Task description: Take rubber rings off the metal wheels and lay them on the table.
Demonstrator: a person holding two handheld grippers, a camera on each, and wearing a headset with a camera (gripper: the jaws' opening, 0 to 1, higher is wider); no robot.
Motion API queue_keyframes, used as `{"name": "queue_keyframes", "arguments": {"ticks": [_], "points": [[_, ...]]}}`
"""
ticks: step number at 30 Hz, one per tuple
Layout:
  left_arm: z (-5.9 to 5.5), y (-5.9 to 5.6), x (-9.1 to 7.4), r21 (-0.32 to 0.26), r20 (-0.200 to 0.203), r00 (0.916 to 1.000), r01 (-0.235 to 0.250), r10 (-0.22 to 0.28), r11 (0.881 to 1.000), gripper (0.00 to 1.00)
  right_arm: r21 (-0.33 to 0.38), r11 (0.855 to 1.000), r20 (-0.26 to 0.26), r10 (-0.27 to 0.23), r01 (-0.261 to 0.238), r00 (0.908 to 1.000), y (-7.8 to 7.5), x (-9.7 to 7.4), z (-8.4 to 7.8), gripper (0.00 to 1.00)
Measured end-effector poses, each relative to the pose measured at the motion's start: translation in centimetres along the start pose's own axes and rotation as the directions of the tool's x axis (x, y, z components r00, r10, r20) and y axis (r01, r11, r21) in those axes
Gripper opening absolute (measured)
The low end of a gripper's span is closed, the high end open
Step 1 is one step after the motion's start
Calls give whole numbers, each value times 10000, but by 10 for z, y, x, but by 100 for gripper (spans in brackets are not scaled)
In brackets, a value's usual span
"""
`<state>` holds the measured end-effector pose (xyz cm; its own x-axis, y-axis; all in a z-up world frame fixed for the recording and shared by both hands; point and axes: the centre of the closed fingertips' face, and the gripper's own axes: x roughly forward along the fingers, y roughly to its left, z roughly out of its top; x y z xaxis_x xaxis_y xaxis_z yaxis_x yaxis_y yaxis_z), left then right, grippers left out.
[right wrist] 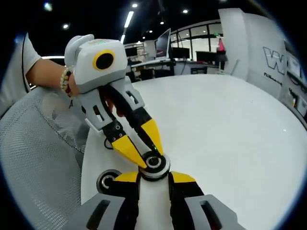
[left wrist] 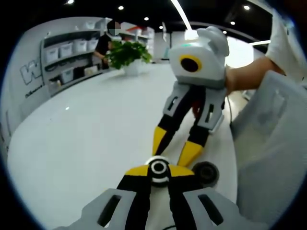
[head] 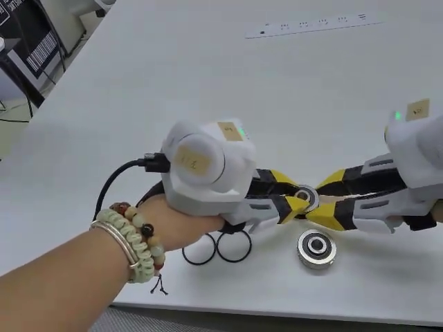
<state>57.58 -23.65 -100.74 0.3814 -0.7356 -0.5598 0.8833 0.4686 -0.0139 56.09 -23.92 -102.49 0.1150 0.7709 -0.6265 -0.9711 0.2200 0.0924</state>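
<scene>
Step in hand: stripping a ring from the held wheel (right wrist: pixel 154 163), which sits off the table (head: pixel 291 90) between the two sets of fingertips, pinched from opposite sides.
Left gripper (head: pixel 291 196): fingers closed on the held wheel, one yellow tip against each side of its rim; this is the one in the hand with the bead bracelets.
Right gripper (head: pixel 322 200): fingers closed in on the same wheel from the far side, tip to tip with the left pair; I cannot tell whether they bite rubber or metal.
Rubber rings (head: pixel 216 247): two thin black loops lie flat and touching just below the left gripper's body, behind its fingertips.
Second wheel (head: pixel 317 247): flat on the table just under the meeting fingertips, apart from them; whether it carries a ring I cannot tell.
Progress: judged partway, with two rings down and one wheel in the grip.
Next move calls for: one pair to hold the metal steady while the other catches only the rubber edge and rolls it off, without the wheel slipping.
</scene>
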Motion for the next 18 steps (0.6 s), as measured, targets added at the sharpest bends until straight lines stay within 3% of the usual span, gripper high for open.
{"name": "queue_keyframes", "arguments": {"ticks": [1, 6, 15, 17, 18], "points": [[0, 0, 0, 4, -2, 10000, -1, 1, 10000, 14, -243, 9997, -18, -19, 19, 10000, -1, -1, 0, 18], [0, 0, 0, -8, -5, 10000, -11, 11, 10000, 14, 21, 10000, 1, 43, -43, 10000, -1, -3, -1, 13], [0, 0, 0, -114, 3, 10000, -24, 24, 9999, 14, -1040, 9944, -467, -259, 209, 9986, -2, -3, -1, 10], [0, -1, 0, -103, 7, 10000, 8, -8, 9999, 14, -1703, 9837, -797, -714, 570, 9943, -11, -6, -5, 1], [0, -1, 0, -94, 13, 10000, 3, -3, 10000, 14, -1492, 9882, -668, -461, 357, 9967, -6, -4, -4, 1]]}}
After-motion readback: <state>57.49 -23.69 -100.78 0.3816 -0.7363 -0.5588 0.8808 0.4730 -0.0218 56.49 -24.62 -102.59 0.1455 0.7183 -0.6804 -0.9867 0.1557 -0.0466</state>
